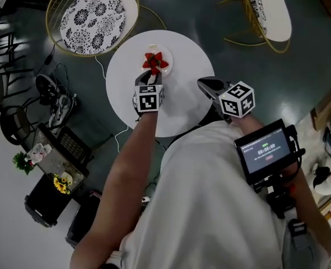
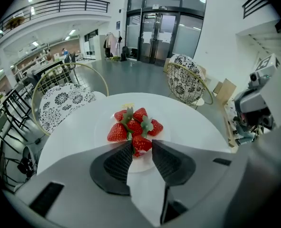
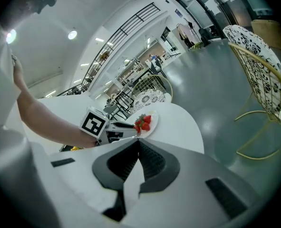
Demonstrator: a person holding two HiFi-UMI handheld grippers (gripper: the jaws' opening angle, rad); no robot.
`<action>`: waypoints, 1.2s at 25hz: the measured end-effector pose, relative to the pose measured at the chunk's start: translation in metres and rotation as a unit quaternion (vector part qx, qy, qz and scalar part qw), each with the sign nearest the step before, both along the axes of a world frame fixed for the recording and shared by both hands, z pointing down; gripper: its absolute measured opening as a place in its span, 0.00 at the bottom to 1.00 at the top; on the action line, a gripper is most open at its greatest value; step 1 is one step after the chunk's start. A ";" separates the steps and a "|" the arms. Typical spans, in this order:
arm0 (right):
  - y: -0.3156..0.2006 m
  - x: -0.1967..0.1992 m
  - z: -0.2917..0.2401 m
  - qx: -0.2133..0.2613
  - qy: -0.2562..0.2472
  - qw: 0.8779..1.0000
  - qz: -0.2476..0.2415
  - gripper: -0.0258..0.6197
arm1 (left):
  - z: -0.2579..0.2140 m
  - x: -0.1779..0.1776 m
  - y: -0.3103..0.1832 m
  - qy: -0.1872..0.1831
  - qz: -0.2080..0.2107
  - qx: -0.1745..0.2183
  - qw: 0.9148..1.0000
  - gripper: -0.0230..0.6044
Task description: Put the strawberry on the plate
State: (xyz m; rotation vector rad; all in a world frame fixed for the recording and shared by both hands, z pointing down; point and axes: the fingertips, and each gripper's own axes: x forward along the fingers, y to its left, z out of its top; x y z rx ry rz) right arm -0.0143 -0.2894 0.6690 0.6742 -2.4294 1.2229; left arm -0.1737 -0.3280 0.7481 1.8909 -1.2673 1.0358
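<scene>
Several strawberries (image 2: 135, 126) crowd the plate (image 2: 103, 122) behind the strawberry (image 2: 141, 143) left gripper (image 2: 141, 146) clamps; right gripper (image 3: 139, 144) closed.

We mark the round white table (image 1: 190, 55). Beyond it to the left stands a gold wire chair with black-and-white floral cushion (image 1: 92, 15). Beyond it to the right stands a second such chair (image 1: 269, 7). Well apart on its near left lie yellow flowers (image 1: 60, 182).

The round table (image 1: 190, 80) is bare right of the plate (image 1: 168, 54); strawberries (image 1: 155, 62) (a tight heap) and the left gripper (image 1: 153, 77) block its near side.
</scene>
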 end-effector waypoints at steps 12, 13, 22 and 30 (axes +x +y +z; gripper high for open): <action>-0.001 0.000 -0.002 0.001 -0.001 1.000 -0.002 0.05 | 0.002 0.004 0.005 -0.013 0.014 0.003 1.000 0.24; -0.001 -0.001 -0.002 0.002 -0.002 1.000 -0.002 0.05 | 0.000 0.004 0.005 -0.013 0.014 0.005 1.000 0.24; 0.000 -0.004 0.000 0.008 -0.008 1.000 -0.012 0.05 | -0.015 0.000 0.014 -0.011 -0.003 0.022 1.000 0.24; -0.007 -0.007 -0.002 0.030 -0.005 0.999 -0.031 0.05 | -0.024 -0.011 0.028 0.002 -0.031 0.035 0.999 0.24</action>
